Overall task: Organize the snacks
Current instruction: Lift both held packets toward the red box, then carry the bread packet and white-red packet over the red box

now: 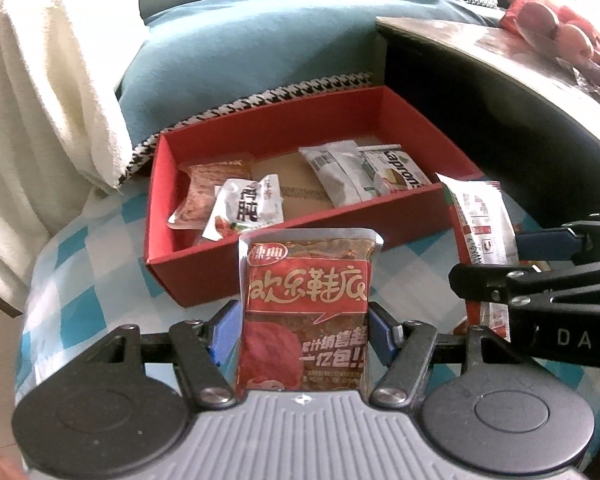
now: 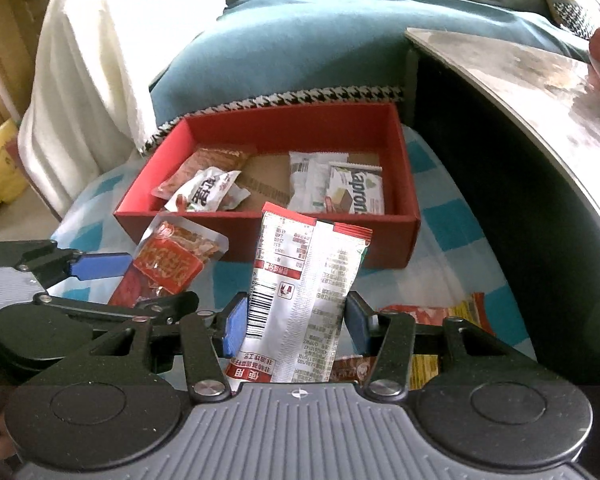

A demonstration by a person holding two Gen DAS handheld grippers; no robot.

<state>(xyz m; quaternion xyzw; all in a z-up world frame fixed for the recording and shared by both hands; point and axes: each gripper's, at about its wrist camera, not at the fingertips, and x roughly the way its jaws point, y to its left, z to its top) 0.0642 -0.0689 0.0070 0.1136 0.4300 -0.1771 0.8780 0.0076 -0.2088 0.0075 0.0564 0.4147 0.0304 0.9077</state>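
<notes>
My left gripper [image 1: 302, 328] is shut on a red snack packet [image 1: 306, 292] with Chinese lettering, held upright above the checked cloth, just in front of the red box [image 1: 204, 276]. In the right wrist view, my right gripper [image 2: 296, 324] is shut on a white and red packet [image 2: 300, 280], its printed back facing me, also short of the red box [image 2: 268, 240]. The box holds several packets: a brownish one [image 1: 204, 184], a white crumpled one [image 1: 248, 204], a white sachet [image 1: 336, 172] and a wafer pack [image 1: 396, 172]. Each gripper shows at the edge of the other's view.
A blue-white checked cloth [image 1: 100, 264] covers the surface under the box. More packets [image 2: 432, 316] lie on it by my right gripper. A teal sofa cushion [image 1: 240, 48] and white blanket [image 1: 48, 80] lie behind; a curved grey table [image 1: 500, 60] with a bag of red fruit [image 1: 560, 28] stands at right.
</notes>
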